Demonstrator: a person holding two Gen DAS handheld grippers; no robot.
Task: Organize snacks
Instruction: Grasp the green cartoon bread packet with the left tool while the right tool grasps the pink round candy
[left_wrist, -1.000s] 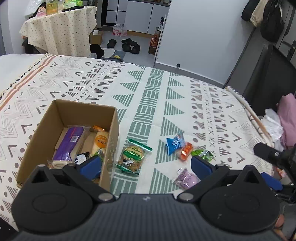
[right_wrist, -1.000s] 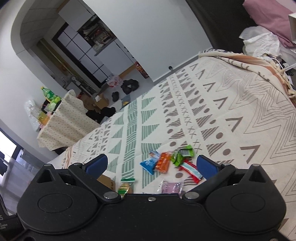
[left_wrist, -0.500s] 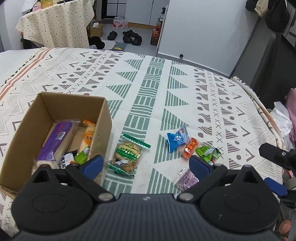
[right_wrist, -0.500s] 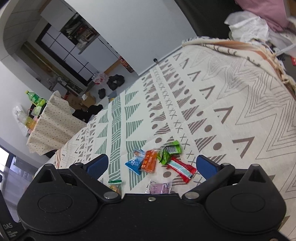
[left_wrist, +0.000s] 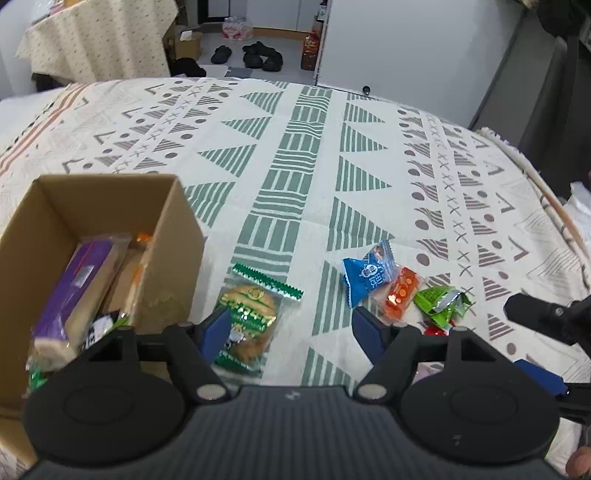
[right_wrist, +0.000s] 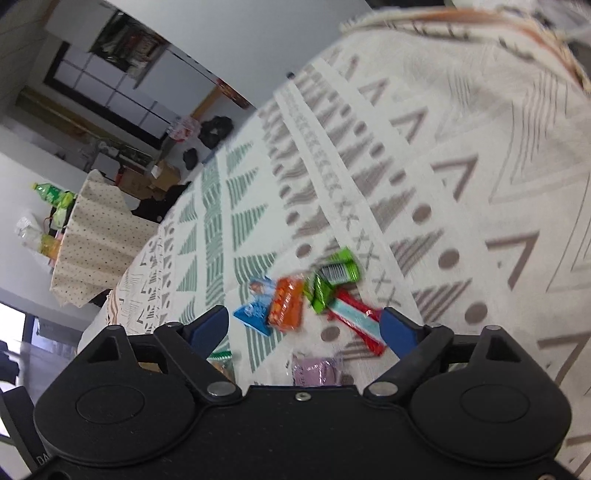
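A cardboard box (left_wrist: 173, 236) stands at the left on the patterned cloth, with a purple-wrapped bar (left_wrist: 74, 288) and other snacks inside. Beside it lies a green cookie packet (left_wrist: 247, 314). My left gripper (left_wrist: 291, 328) hovers low over the cloth, its jaws closing, the left finger over the cookie packet's edge, nothing pressed. Right of it lie a blue packet (left_wrist: 365, 277), an orange packet (left_wrist: 400, 291) and a green packet (left_wrist: 439, 299). My right gripper (right_wrist: 303, 328) hovers above these, jaws closing, with the orange packet (right_wrist: 286, 302), blue packet (right_wrist: 255, 310), green packets (right_wrist: 332, 280), red-and-blue bar (right_wrist: 358, 321) and purple packet (right_wrist: 317, 369) below it.
The cloth-covered surface (left_wrist: 314, 155) stretches far ahead. Its right edge (left_wrist: 546, 192) drops toward dark furniture. A round table with a dotted cloth (right_wrist: 92, 236) and shoes (left_wrist: 258, 55) on the floor lie beyond. The right gripper's finger (left_wrist: 535, 314) shows at the left view's right side.
Both grippers have come down closer to the snacks and their jaws have narrowed. The right view has rolled and is now blurred.
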